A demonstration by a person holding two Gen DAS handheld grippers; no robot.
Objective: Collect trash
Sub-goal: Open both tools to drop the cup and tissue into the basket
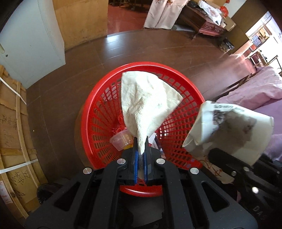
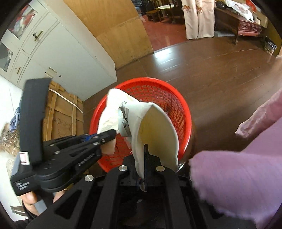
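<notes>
A red mesh basket [image 1: 98, 112] stands on the dark wood floor; it also shows in the right wrist view [image 2: 174, 109]. My left gripper [image 1: 141, 141] is shut on a crumpled white paper towel [image 1: 148, 100] and holds it over the basket. My right gripper [image 2: 143, 148] is shut on a crushed white paper cup [image 2: 158, 130] with grey print, also above the basket. The cup shows at the right of the left wrist view [image 1: 227, 126]. The left gripper [image 2: 112, 133] with its towel [image 2: 109, 112] shows in the right wrist view. A small clear plastic cup [image 1: 121, 139] lies inside the basket.
A white cabinet [image 2: 58, 58] and a wooden crate [image 1: 14, 141] stand to the left. A bed with a pink cover [image 1: 255, 88] lies to the right. Dark wood furniture [image 1: 202, 22] and a curtain [image 1: 164, 12] are at the far side.
</notes>
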